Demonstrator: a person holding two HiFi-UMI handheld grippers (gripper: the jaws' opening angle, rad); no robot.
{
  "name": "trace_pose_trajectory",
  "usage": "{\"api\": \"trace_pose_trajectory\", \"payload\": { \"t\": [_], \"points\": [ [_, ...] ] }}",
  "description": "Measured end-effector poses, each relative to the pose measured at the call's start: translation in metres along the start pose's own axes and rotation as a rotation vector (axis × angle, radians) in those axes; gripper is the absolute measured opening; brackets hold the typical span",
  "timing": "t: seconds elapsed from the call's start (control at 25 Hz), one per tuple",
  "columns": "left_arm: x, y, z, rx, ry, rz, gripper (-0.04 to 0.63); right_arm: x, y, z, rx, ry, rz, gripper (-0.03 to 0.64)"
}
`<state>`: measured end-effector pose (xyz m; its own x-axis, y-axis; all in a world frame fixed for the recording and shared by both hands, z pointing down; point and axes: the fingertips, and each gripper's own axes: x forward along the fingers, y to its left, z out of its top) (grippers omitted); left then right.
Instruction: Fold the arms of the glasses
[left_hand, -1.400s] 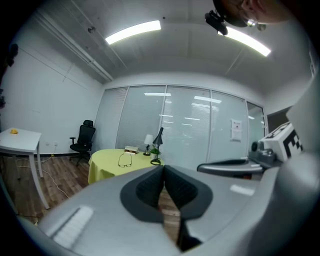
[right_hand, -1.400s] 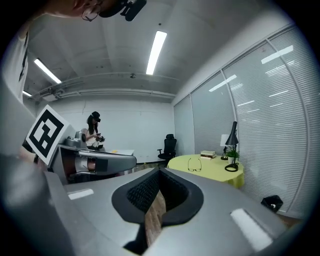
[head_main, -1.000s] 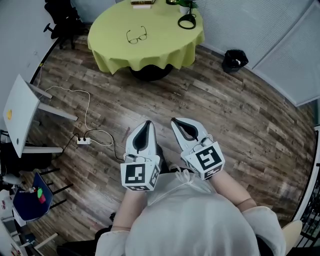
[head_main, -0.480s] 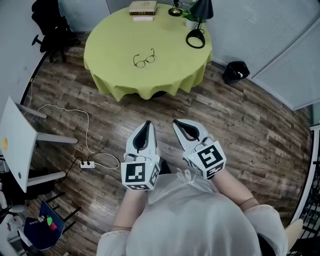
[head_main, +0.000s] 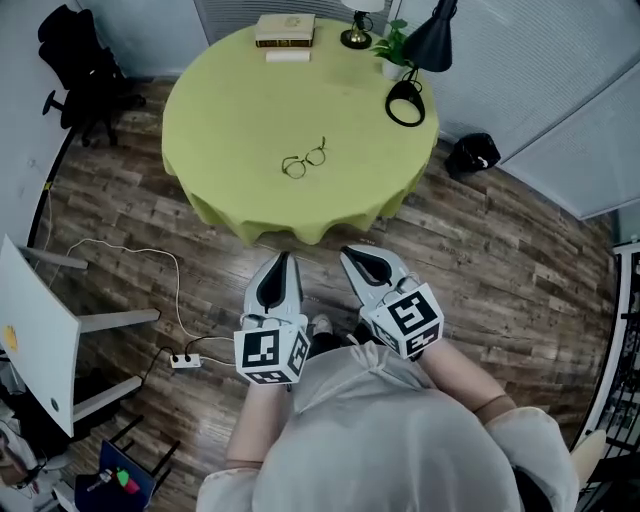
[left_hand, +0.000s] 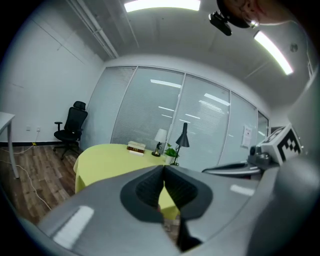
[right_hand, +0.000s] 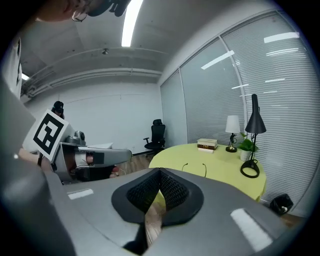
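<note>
The round tabletop (head_main: 225, 115), under a yellow-green cloth (head_main: 215, 205), carries glasses (head_main: 304, 160) near its middle, with books (head_main: 285, 29), a small lamp (head_main: 355, 38), a plant (head_main: 393, 48) and a black desk lamp (head_main: 405, 103) along its far edge.

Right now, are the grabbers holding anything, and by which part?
Nothing. The left gripper and right gripper are both shut and empty; the glasses lie on the table.

glasses (head_main: 304, 160): I count one pair.
grippers: two, my left gripper (head_main: 281, 260) and my right gripper (head_main: 350, 253).
round table (head_main: 230, 110): one.
lamps: two, a black desk lamp (head_main: 432, 40) and a white-shaded lamp (head_main: 353, 40).
potted plant (head_main: 393, 45): one.
books (head_main: 285, 28): two that I can make out, lying together.
office chair (head_main: 75, 55): one.
bin (head_main: 470, 150): one.
power strip (head_main: 183, 360): one.
white desk (head_main: 35, 330): one.
</note>
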<state>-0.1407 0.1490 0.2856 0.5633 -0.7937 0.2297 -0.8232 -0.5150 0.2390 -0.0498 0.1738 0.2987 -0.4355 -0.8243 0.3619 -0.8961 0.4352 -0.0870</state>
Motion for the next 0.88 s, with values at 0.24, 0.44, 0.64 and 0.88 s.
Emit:
{"api": "trace_pose_trajectory", "payload": {
  "t": [0.24, 0.44, 0.64, 0.88],
  "points": [
    [0.055, 0.030, -0.008, -0.035, 0.039, 0.051, 0.006, 0.049, -0.060, -0.011, -0.031, 0.061, -0.023, 0.000],
    [0.124, 0.046, 0.006, -0.024, 0.015, 0.124, 0.006, 0.105, -0.124, -0.008, -0.045, 0.083, 0.031, 0.000],
    [0.198, 0.060, 0.009, -0.063, 0.046, 0.209, 0.006, 0.160, -0.188, -0.017, 0.027, 0.166, 0.135, 0.000],
    [0.250, 0.093, -0.012, -0.124, 0.078, 0.350, 0.006, 0.227, -0.225, -0.047, -0.014, 0.301, 0.275, 0.000]
  ]
}}
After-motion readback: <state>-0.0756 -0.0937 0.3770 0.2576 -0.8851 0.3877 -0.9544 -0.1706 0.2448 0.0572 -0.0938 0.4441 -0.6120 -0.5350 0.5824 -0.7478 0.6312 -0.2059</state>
